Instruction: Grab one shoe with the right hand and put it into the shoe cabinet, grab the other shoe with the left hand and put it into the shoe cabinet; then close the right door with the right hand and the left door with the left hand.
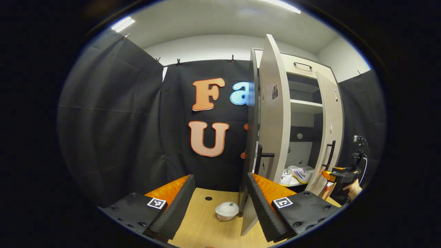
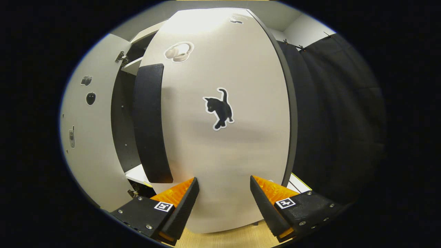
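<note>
Currently both shoes (image 1: 296, 174) sit side by side on a low shelf inside the shoe cabinet (image 1: 303, 103), seen in the left gripper view through the gap between the two doors.

Left tongs (image 1: 220, 187): spread open, nothing between the fingers. They hover over the wooden table (image 1: 200, 224), pointed at the booth wall just left of the cabinet. Left door (image 1: 275, 113) stands wide open, nearly edge-on to this camera, its dark handle (image 1: 263, 156) sticking out near the right-hand finger. No contact visible between tongs and door. A small white lidded cup (image 1: 226, 210) sits on the table between the fingers and farther off, close to the door's bottom edge.

Right tongs (image 2: 224, 189): also open, nothing gripped. In the right gripper view they face the outer face of the right door (image 2: 224, 137) at very close range; cannot tell whether the fingertips touch the panel. That door carries a black cat sticker (image 2: 218, 108) and a tall dark handle (image 2: 150, 124) along its left edge. A dark gap of cabinet interior shows left of the handle, so the door is not fully shut. Beyond the gap is the inner face of the left door.

Left gripper view also catches the right tongs and the hand (image 1: 353, 188) holding them, low beside the right door.
</note>
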### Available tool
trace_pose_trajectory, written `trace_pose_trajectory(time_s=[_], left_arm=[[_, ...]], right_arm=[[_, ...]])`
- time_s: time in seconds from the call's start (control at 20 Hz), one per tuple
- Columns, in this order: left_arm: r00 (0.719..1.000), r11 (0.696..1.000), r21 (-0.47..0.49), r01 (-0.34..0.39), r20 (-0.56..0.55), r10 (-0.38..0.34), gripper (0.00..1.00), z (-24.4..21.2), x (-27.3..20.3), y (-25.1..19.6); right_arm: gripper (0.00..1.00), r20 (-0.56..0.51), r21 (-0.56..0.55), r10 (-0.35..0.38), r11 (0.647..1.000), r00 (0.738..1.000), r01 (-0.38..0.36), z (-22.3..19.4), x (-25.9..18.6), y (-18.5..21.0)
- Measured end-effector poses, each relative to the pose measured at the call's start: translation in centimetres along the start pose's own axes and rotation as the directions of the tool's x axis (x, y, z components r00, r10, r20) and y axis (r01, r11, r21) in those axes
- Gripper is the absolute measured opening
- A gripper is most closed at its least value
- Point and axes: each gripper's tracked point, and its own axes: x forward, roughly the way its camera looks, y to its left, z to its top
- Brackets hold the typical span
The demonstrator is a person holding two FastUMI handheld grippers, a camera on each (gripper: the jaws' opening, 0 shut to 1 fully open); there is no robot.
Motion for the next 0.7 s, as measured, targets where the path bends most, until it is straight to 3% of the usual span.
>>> trace_pose_trajectory(time_s=[0.35,0.45,0.7], left_arm=[[0.999,0.999,-0.009,0.041,-0.035,-0.041,0.95,-4.2,2.0,-0.3],[0.997,0.998,-0.013,0.06,-0.05,-0.06,0.99,-6.1,2.8,-0.4],[0.993,0.998,-0.01,0.068,-0.098,-0.069,0.97,-11.1,4.9,-0.4]], right_arm=[[0.92,-0.01,0.041,-0.015,0.999,1.0,0.015,-0.2,0.5,0.2],[0.92,-0.003,0.019,-0.026,0.999,1.0,0.026,-0.1,0.4,0.3],[0.92,0.008,-0.034,-0.057,0.998,0.998,0.057,0.1,0.5,0.3]])
